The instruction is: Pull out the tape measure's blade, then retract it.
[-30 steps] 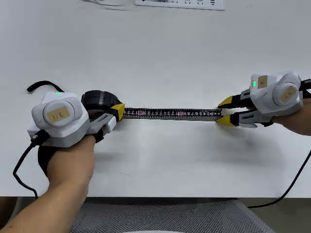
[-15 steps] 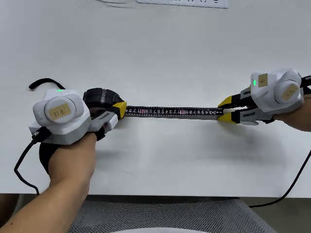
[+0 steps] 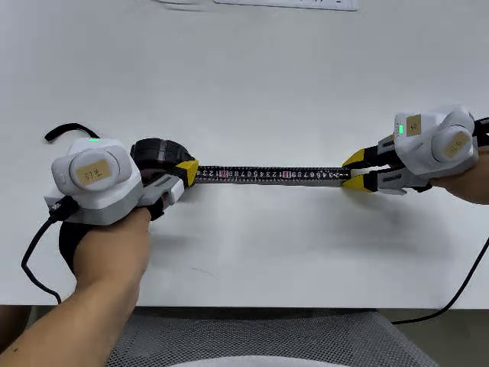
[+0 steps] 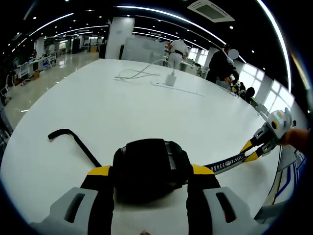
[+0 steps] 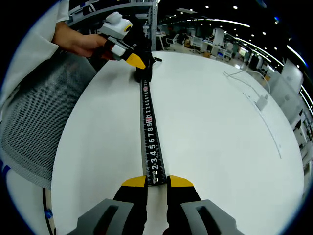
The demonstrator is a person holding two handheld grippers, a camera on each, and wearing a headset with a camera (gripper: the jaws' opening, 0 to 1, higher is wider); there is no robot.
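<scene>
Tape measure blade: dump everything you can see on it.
The blade is a narrow dark strip with white numerals and a few reddish marks, metal by the look. It is drawn out straight and level from the black case, which the left gripper clamps. The right gripper pinches its free end between yellow-tipped jaws. It runs low over the white table; whether it touches the table I cannot tell.

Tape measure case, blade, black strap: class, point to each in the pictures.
tape measure case [image 4: 149, 169], left gripper view, middle of its black body.
blade [image 5: 148, 127], right gripper view, numbered face midway along.
black strap [image 4: 83, 147], left gripper view, its straight stretch.
</scene>
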